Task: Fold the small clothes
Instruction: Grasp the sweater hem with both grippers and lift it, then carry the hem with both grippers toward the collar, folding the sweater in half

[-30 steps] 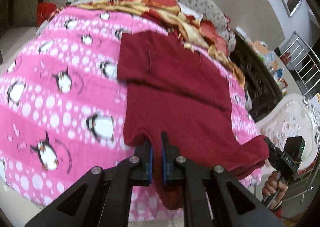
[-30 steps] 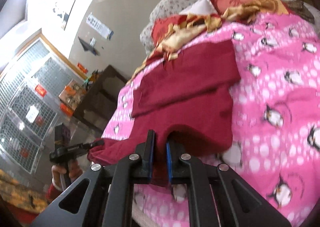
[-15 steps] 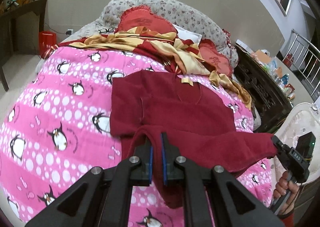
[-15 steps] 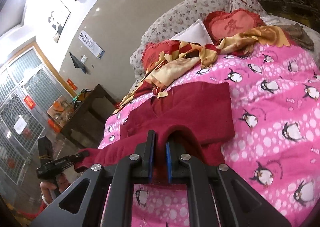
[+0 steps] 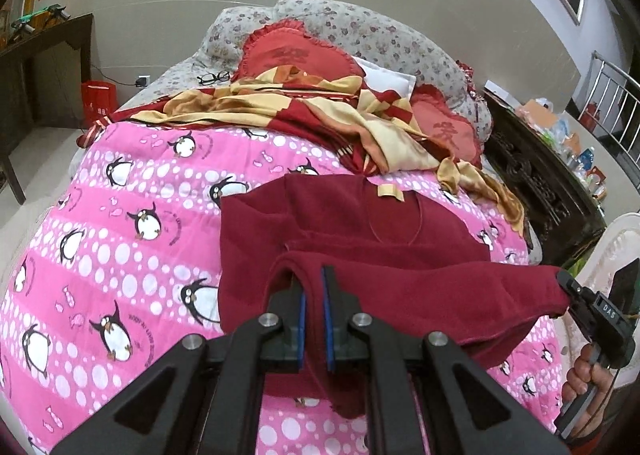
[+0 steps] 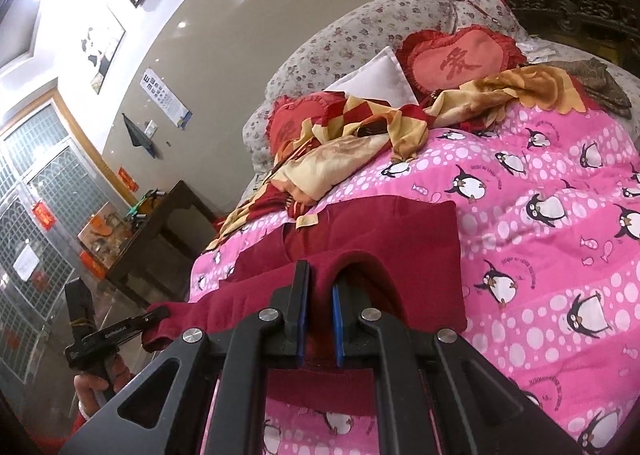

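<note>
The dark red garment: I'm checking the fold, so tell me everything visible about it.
The dark red fleecy garment lies on the pink penguin-print quilt, its far part flat with a tan neck label showing. Its near edge is lifted off the bed, pinched by the left gripper and right gripper, stretched between them, some cloth hanging below.

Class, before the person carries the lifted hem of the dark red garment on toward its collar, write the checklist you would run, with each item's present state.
1. Left gripper shut on the dark red garment: ok.
2. Right gripper shut on the same hem: ok.
3. Hem between the two grippers level, without a deep sag: ok, it hangs nearly straight.
4. Collar end lying flat on the pink penguin quilt: ok.
5. Landing area free of the checked yellow-red cloth: not ok, a corner lies over the collar.
6. Underside of the lifted layer unwrinkled: cannot tell.
</note>
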The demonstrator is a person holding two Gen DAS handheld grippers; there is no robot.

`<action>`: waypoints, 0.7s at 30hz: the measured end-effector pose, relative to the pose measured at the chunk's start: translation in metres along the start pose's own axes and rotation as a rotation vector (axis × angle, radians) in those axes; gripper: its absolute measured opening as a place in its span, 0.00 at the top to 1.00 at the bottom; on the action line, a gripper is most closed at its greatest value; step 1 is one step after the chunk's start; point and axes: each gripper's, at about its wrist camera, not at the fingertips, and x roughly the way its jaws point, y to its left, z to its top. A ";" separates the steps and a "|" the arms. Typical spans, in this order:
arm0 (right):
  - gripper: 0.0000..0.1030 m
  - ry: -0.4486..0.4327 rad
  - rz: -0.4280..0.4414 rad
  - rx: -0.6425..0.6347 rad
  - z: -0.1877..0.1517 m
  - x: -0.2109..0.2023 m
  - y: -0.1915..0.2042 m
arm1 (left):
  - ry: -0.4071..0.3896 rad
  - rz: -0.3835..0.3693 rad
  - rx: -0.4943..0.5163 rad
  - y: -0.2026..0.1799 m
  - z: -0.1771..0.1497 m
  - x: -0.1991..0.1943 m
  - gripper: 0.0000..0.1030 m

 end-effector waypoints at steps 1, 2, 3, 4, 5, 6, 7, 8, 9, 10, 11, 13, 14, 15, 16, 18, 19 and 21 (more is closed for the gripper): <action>0.73 0.004 -0.006 0.001 0.002 0.004 -0.002 | 0.001 0.002 0.002 0.000 0.001 0.002 0.93; 0.73 0.007 -0.010 0.001 0.004 0.006 -0.003 | 0.003 0.005 0.005 0.000 0.003 0.005 0.93; 0.73 0.012 -0.016 -0.002 0.006 0.009 -0.004 | 0.006 0.008 0.007 0.000 0.005 0.008 0.93; 0.73 0.014 -0.020 -0.004 0.007 0.011 -0.004 | 0.008 0.009 0.009 0.000 0.007 0.011 0.93; 0.73 0.019 -0.030 -0.009 0.009 0.015 -0.005 | 0.010 0.011 0.011 -0.001 0.009 0.013 0.93; 0.73 0.021 -0.035 -0.010 0.010 0.017 -0.005 | 0.012 0.013 0.011 -0.001 0.012 0.017 0.93; 0.73 0.023 -0.041 -0.012 0.011 0.020 -0.006 | 0.014 0.014 0.011 0.000 0.014 0.019 0.93; 0.73 0.023 -0.047 -0.014 0.013 0.023 -0.007 | 0.015 0.016 0.012 -0.001 0.016 0.022 0.93; 0.73 0.022 -0.050 -0.016 0.014 0.024 -0.007 | 0.015 0.018 0.014 -0.001 0.018 0.024 0.93; 0.73 0.022 -0.053 -0.018 0.016 0.027 -0.007 | 0.015 0.021 0.015 -0.001 0.020 0.027 0.93; 0.73 0.023 -0.054 -0.018 0.018 0.029 -0.007 | 0.015 0.024 0.016 -0.001 0.022 0.029 0.93; 0.73 0.023 -0.059 -0.021 0.021 0.033 -0.007 | 0.017 0.029 0.016 -0.001 0.026 0.035 0.93; 0.73 0.023 -0.063 -0.023 0.023 0.036 -0.007 | 0.017 0.034 0.017 -0.001 0.029 0.039 0.93; 0.73 0.023 -0.065 -0.024 0.025 0.038 -0.007 | 0.018 0.038 0.019 -0.002 0.031 0.041 0.93; 0.73 0.023 -0.065 -0.024 0.026 0.040 -0.008 | 0.020 0.042 0.021 -0.002 0.033 0.044 0.93; 0.73 0.024 -0.071 -0.026 0.030 0.045 -0.008 | 0.024 0.051 0.028 -0.003 0.037 0.050 0.93; 0.73 0.024 -0.074 -0.026 0.031 0.047 -0.008 | 0.026 0.055 0.031 -0.004 0.039 0.053 0.93; 0.73 0.028 -0.080 -0.024 0.033 0.052 -0.010 | 0.029 0.061 0.041 -0.005 0.042 0.059 0.93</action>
